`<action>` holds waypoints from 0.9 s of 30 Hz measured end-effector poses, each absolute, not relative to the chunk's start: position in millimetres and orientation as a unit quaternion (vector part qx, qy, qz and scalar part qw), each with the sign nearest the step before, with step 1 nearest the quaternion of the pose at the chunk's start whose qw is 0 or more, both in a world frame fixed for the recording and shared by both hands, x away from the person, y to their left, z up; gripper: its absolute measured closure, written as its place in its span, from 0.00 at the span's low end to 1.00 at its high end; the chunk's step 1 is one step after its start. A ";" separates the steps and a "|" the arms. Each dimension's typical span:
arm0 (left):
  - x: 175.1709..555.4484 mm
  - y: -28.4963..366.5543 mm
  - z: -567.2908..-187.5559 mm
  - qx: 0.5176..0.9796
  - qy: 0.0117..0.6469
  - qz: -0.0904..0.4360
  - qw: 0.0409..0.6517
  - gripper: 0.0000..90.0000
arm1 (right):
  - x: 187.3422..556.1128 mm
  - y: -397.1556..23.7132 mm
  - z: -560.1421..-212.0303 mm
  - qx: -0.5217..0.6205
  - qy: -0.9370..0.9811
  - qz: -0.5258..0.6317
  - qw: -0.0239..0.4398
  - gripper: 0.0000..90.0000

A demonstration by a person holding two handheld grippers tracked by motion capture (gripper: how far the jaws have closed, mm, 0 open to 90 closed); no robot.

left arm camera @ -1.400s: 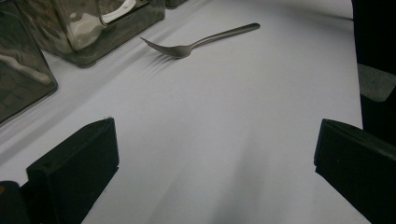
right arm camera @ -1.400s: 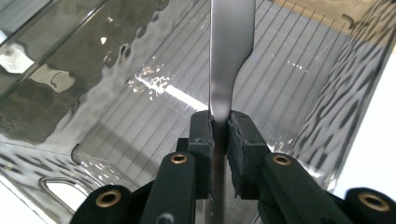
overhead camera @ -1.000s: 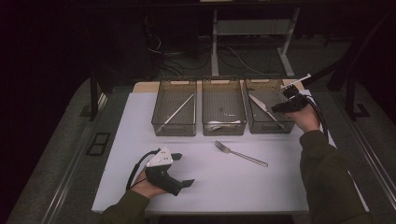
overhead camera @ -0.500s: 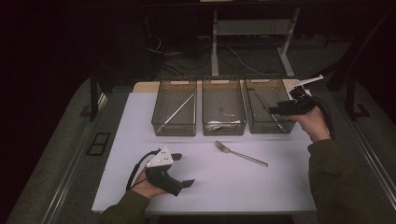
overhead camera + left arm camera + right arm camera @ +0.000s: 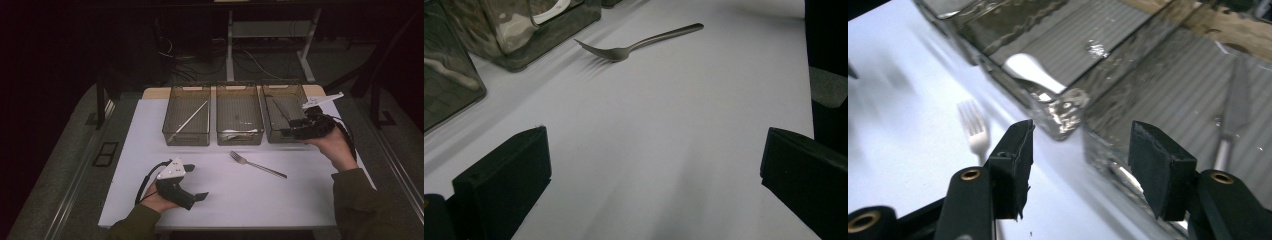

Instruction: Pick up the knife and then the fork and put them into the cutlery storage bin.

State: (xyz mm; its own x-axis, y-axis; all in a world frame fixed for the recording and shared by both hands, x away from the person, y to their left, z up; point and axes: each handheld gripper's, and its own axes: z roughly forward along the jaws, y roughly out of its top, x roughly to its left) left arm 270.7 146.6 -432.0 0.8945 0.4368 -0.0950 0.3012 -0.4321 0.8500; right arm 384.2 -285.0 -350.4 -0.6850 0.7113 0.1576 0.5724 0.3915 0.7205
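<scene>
A white sheet (image 5: 300, 200) covers the near tabletop, with a strip of pale tan wood (image 5: 155, 93) showing along the far edge. Three smoky grey-brown see-through plastic bins stand in a row: the left bin (image 5: 187, 122) holds a silver, slim utensil (image 5: 189, 120), the middle bin (image 5: 239, 120) has something whitish at its near end, and the right bin (image 5: 283, 117) shows a dark, thin utensil. Near the middle bin lies a dull silver metal fork (image 5: 257, 164). The left gripper (image 5: 197, 196) is black with a light grey plate on top; the right gripper (image 5: 286, 132) is black too, brass-coloured rivets in its arms. The person's sleeves are olive green (image 5: 367, 210).
</scene>
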 end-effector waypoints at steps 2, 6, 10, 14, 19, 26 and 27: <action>270.7 146.6 -432.0 0.843 0.219 0.070 0.486 0.00 | 377.5 -278.0 -352.6 0.375 0.835 0.393 0.087 0.48; 270.7 146.9 -432.1 0.843 0.220 0.070 0.486 0.00 | 370.0 -269.4 -356.8 0.358 0.840 0.398 0.085 0.47; 271.0 147.0 -432.3 0.843 0.221 0.069 0.486 0.00 | 365.2 -262.2 -361.7 0.346 0.847 0.396 0.084 0.46; 270.9 147.0 -432.2 0.843 0.221 0.070 0.486 0.00 | 361.2 -253.2 -367.6 0.331 0.860 0.381 0.078 0.45; 271.2 147.1 -432.3 0.843 0.221 0.069 0.485 0.00 | 358.6 -242.5 -371.5 0.315 0.874 0.364 0.069 0.45; 271.4 147.2 -432.5 0.842 0.221 0.068 0.487 0.00 | 356.7 -229.9 -378.0 0.305 0.888 0.339 0.062 0.44; 271.7 147.4 -432.8 0.843 0.222 0.068 0.486 0.00 | 356.7 -227.9 -378.9 0.306 0.889 0.335 0.060 0.44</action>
State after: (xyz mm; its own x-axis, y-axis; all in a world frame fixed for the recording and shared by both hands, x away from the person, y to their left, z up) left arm 271.7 147.4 -432.8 0.8924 0.4398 -0.1011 0.3077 -0.4289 0.8493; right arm 356.7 -227.9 -378.9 -0.8061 0.5835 0.0988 0.5033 0.5882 0.6330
